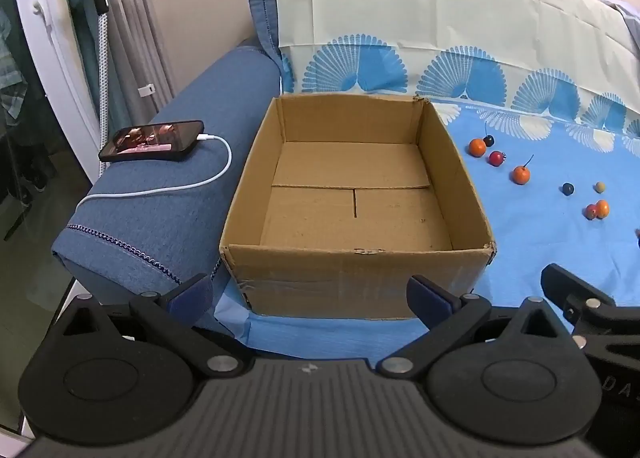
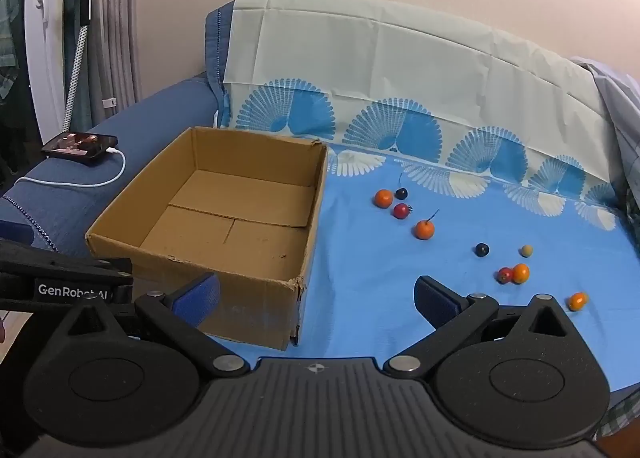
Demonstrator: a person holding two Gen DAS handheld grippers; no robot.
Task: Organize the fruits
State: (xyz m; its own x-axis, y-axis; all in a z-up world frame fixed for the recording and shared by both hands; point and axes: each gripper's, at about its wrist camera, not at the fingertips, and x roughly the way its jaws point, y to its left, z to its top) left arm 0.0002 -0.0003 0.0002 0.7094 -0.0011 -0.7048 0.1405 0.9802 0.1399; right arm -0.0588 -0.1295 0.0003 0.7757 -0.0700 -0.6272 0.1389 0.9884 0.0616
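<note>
While nothing has yet gone into the cardboard box (image 2: 208,213), the fruits lie scattered on the blue cloth (image 2: 360,290) to its right, nine in all in the right wrist view: four orange ones (image 2: 424,229), two red (image 2: 401,211), two dark (image 2: 482,249) and one pale, beige-green ball (image 2: 526,250). One red fruit touches an orange one (image 2: 521,273), and another orange one (image 2: 577,300) sits apart nearest the camera. One box stands open-topped, its floor bare, at the cloth's left edge against a blue sofa arm (image 1: 172,209). On that arm rests one phone (image 1: 152,140) with a lit screen and a white cable (image 1: 216,173) plugged in. Behind, the cloth climbs the sofa back with blue fan patterns under a pale band. Beyond are a peach wall and grey curtains at the left. Both the left gripper (image 1: 312,294) and the right gripper (image 2: 316,294) hover with fingers spread wide, clasping nothing.
</note>
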